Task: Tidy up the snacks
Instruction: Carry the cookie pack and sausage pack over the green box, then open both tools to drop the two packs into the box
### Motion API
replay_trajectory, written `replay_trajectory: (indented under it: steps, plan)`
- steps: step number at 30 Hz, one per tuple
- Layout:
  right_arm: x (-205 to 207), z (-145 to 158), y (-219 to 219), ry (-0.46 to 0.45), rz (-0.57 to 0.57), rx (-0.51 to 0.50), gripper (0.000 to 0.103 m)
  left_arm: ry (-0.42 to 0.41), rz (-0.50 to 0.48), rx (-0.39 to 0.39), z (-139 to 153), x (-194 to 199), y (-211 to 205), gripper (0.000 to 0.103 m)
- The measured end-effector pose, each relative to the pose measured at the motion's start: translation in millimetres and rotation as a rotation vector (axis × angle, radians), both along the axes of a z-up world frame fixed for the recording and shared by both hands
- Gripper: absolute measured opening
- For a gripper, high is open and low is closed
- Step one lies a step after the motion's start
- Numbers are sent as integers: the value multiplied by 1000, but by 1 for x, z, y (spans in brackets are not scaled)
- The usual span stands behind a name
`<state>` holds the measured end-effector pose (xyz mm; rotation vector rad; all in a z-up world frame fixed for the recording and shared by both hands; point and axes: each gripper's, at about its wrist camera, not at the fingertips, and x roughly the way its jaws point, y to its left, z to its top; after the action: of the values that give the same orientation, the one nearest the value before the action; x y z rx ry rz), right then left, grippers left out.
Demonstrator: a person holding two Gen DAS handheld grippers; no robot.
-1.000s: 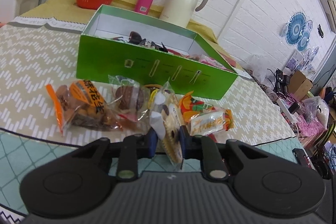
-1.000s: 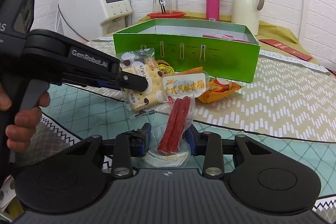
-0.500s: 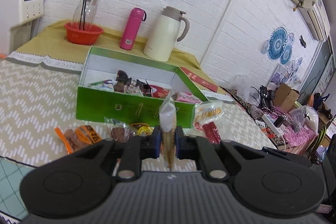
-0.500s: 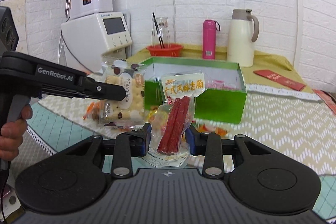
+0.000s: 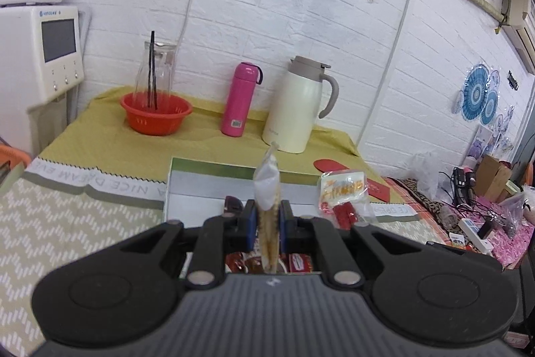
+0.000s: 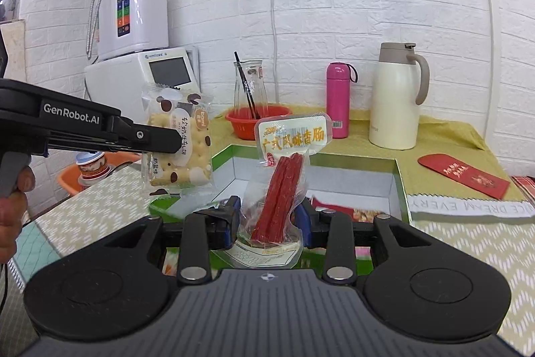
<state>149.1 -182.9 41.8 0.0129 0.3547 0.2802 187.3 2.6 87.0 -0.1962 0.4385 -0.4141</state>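
Left wrist view: now lifted off the counter (image 5: 77, 223), over the open green box (image 5: 214, 186) instead of the loose snack pile. Left gripper (image 5: 266, 219) clamped edge-on around a thin, crinkly biscuit packet (image 5: 267, 186). Means nearly ready to drop.

Right wrist view: likewise raised above the box (image 6: 354, 179). Right gripper (image 6: 267, 216) pinching a glossy clear sausage pouch (image 6: 284, 176), two stiff red sticks upright between the pads; flat biscuit packet (image 6: 180, 149) hanging to its left.

wall (image 5: 301, 5): white brick | air conditioner (image 5: 516, 7): upper right | side table (image 5: 207, 146): yellow cloth | daylight
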Motion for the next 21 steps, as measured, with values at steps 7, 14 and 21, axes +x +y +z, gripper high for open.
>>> replay_trajectory:
  steps: [7, 14, 21]
  plan:
    - [59, -14, 4, 103, 7, 48, 63, 75, 43, 44, -14, 60, 0, 7]
    - [100, -32, 26, 204, 44, 82, 76, 151, 34, 70, -40, 104, 0, 7]
    - [88, -36, 43, 133, 60, -103, 103, 92, 49, 55, -46, 100, 2, 64]
